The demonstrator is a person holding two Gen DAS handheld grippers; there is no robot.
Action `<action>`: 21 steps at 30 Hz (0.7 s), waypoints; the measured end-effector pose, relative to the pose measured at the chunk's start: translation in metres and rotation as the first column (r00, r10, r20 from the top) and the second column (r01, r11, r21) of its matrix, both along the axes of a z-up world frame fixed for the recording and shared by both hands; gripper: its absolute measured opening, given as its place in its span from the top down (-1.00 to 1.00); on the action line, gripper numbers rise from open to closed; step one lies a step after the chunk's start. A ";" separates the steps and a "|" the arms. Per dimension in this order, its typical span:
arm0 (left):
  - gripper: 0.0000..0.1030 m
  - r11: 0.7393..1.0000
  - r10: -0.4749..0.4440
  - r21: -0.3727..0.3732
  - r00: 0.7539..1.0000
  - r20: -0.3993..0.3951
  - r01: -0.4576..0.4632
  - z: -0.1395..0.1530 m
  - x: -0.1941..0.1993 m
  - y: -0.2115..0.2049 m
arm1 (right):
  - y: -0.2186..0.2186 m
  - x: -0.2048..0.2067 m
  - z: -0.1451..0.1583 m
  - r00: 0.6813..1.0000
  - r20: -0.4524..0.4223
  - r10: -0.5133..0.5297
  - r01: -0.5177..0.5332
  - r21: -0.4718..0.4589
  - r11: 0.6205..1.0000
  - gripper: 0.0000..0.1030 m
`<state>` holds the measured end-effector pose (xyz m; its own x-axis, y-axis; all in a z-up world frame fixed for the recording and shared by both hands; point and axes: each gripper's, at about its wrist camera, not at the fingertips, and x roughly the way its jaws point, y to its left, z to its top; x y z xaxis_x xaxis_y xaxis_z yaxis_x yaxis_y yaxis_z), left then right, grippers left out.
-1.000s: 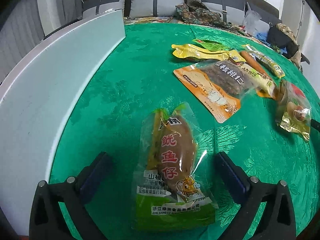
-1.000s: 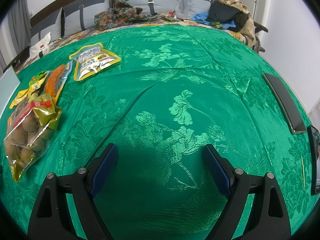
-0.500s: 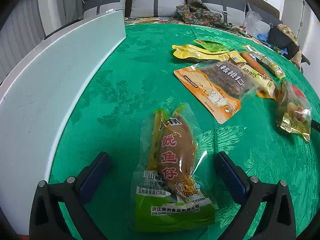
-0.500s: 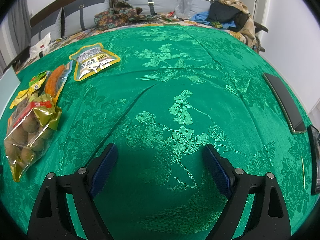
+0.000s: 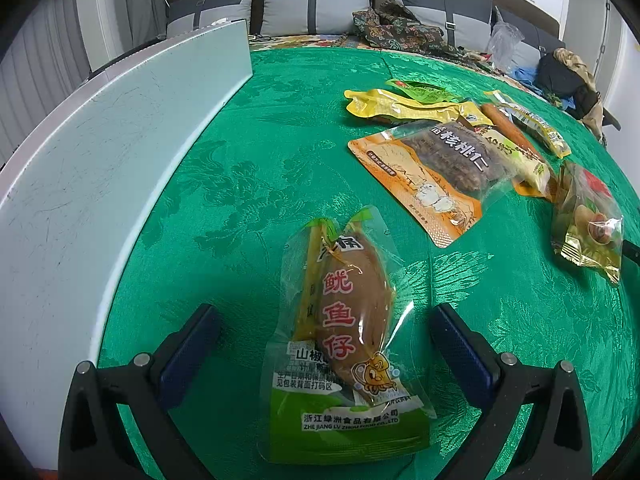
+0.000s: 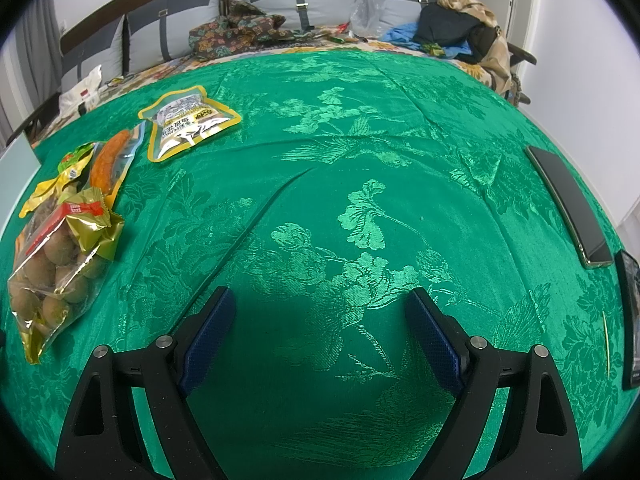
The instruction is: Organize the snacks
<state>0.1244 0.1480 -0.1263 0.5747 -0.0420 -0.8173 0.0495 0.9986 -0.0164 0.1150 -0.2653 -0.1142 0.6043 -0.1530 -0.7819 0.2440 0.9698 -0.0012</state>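
A clear packet of dried squid (image 5: 344,344) with a green base is seen lying flat on the green brocade tablecloth (image 5: 256,128), directly between the spread fingers of the left gripper (image 5: 324,344), whose jaws are held wide apart and touch nothing. The packet's long axis is set roughly along the gripper's line of sight, tilted slightly to the right at its far end, so that its narrow width is presented across the jaws; a straight closing would be judged enough to take it. A pale white board (image 5: 100,160) is stood along the cloth's left edge, well apart from the packet. Further off to the right, the remaining snacks are gathered in a loose heap: an orange walnut pouch (image 5: 432,176), yellow sachets (image 5: 400,106) behind it, and a gold-trimmed bag of round snacks (image 5: 588,224) nearest the right edge. The right gripper (image 6: 320,336) is shown parted likewise, with only bare cloth between its fingers; the same round-snack bag (image 6: 56,260) lies off to its left, and a yellow-rimmed pouch (image 6: 188,122) rests apart beyond it. Two dark phones (image 6: 568,204) are seen at the far right. The left hand is judged much the nearer to the squid packet
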 end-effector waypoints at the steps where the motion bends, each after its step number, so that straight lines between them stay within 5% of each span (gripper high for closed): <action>1: -1.00 1.000 0.000 0.000 1.000 0.000 0.000 0.000 0.000 0.000 | 0.000 0.000 0.000 1.000 0.000 0.000 0.000 0.000 1.000 -0.75; 19: -1.00 1.000 -0.006 -0.004 1.000 -0.006 0.006 0.001 0.001 0.001 | 0.000 0.001 0.000 1.000 -0.006 0.003 -0.003 -0.028 1.000 -0.75; 21: -0.99 1.000 -0.011 -0.005 1.000 -0.013 0.010 0.002 0.000 0.002 | 0.000 0.009 0.002 0.997 -0.079 0.011 -0.012 -0.012 1.000 -0.69</action>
